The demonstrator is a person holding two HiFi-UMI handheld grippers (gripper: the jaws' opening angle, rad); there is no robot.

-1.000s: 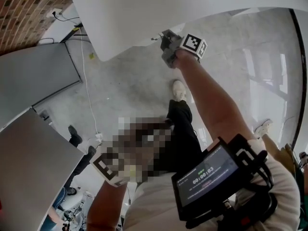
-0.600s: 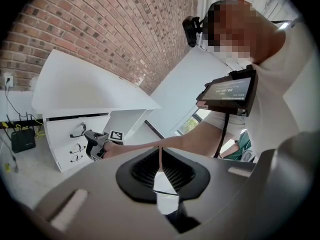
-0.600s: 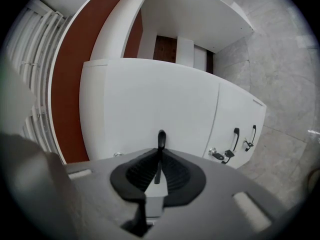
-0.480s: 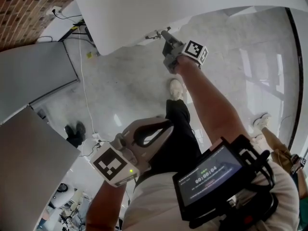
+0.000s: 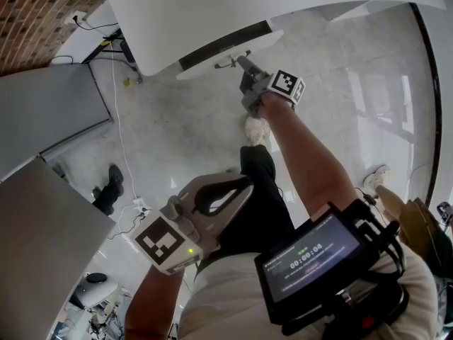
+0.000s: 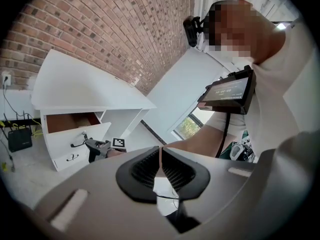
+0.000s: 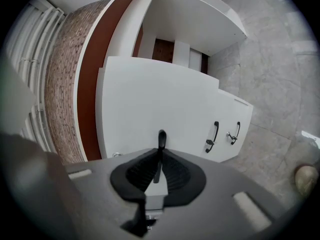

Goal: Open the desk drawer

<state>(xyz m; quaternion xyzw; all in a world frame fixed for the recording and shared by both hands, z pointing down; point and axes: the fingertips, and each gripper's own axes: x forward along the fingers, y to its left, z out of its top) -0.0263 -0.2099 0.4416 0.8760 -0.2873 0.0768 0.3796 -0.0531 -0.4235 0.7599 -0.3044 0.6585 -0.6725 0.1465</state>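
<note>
The white desk point(image 5: 212, 13) fills the top of the head view. Its upper drawer point(image 5: 233, 48) stands pulled out, with a dark gap behind the front. In the left gripper view the drawer's brown inside point(image 6: 70, 121) shows. My right gripper point(image 5: 244, 68) is shut on the drawer handle point(image 7: 161, 136), a thin black bar clamped between the pads in the right gripper view. The drawer front point(image 7: 150, 104) is right ahead of it. My left gripper point(image 5: 212, 193) hangs near my waist, shut with nothing in it, its pads point(image 6: 150, 166) pressed together.
Below the drawer are two more black handles point(image 7: 212, 136). Grey panels point(image 5: 49, 112) lean at the left by a brick wall point(image 5: 35, 13). A white cable point(image 5: 124, 119) runs across the floor. My shoe point(image 5: 256, 129) is under the right arm.
The drawer has slid out from under the desktop, and its dark gap now shows. My right gripper has drawn back toward me with the handle. The left gripper has barely moved.
</note>
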